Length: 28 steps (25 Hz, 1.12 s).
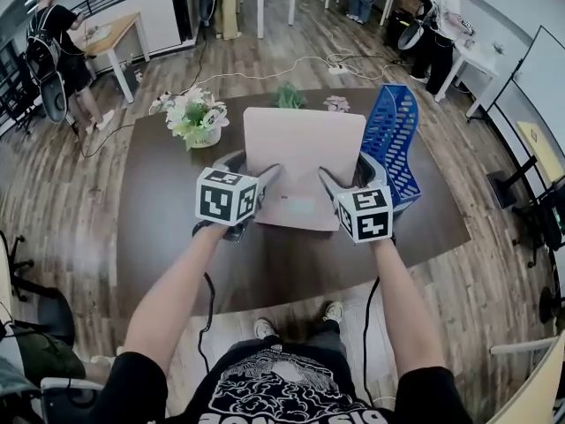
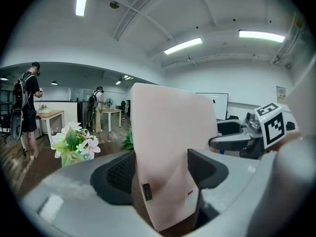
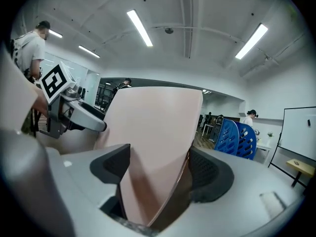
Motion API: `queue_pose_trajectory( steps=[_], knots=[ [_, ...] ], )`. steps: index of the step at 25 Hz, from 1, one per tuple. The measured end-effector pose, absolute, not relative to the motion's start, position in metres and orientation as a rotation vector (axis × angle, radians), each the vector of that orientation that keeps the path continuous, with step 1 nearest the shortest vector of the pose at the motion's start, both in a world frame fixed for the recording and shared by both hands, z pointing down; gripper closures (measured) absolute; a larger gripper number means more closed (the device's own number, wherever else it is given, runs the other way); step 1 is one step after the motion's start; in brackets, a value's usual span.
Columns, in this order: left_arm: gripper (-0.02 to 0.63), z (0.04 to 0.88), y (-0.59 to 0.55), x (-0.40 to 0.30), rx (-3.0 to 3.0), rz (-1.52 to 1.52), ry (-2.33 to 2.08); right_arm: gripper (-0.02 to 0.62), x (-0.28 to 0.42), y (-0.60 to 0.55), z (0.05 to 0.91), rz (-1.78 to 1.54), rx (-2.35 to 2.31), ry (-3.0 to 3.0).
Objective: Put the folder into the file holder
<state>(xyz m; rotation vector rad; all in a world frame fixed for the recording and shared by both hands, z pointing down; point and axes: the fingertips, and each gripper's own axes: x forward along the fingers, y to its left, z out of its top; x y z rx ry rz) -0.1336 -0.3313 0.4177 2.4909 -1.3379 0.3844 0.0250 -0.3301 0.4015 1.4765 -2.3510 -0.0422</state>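
Observation:
A pale pink folder [image 1: 300, 162] is held over the brown table [image 1: 159, 219], its near edge gripped from both sides. My left gripper [image 1: 256, 168] is shut on the folder's near left part. My right gripper [image 1: 346, 170] is shut on its near right part. The left gripper view has the folder [image 2: 168, 147] standing up between the jaws of my left gripper [image 2: 163, 174], with the right gripper [image 2: 247, 137] beyond it. In the right gripper view the folder [image 3: 153, 142] fills the gap of my right gripper [image 3: 158, 174]. The blue mesh file holder [image 1: 393, 140] stands upright just right of the folder, also visible as the file holder [image 3: 237, 137].
A pot of white and pink flowers [image 1: 196, 117] stands at the table's far left, with a small green plant [image 1: 289, 97] at its far edge. People stand at desks in the background. A cable lies across the wooden floor beyond the table.

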Motion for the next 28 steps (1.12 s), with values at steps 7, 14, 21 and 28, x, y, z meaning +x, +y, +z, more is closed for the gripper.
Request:
queue_pose_trajectory(
  steps=[7, 14, 21, 28],
  knots=[
    [0.262, 0.414, -0.316, -0.133, 2.468, 0.357, -1.371, 0.222, 0.025, -0.318, 0.399, -0.079, 1.432, -2.368],
    [0.262, 0.408, -0.298, -0.128, 2.374, 0.335, -1.491, 0.245, 0.033, -0.303, 0.409, -0.108, 1.317, -2.384],
    [0.262, 0.408, -0.287, -0.129, 2.269, 0.336, -1.608, 0.256, 0.033, -0.292, 0.409, -0.105, 1.195, -2.458],
    [0.262, 0.406, -0.275, -0.131, 2.203, 0.320, -1.699, 0.256, 0.035, -0.282, 0.406, -0.107, 1.072, -2.558]
  ],
)
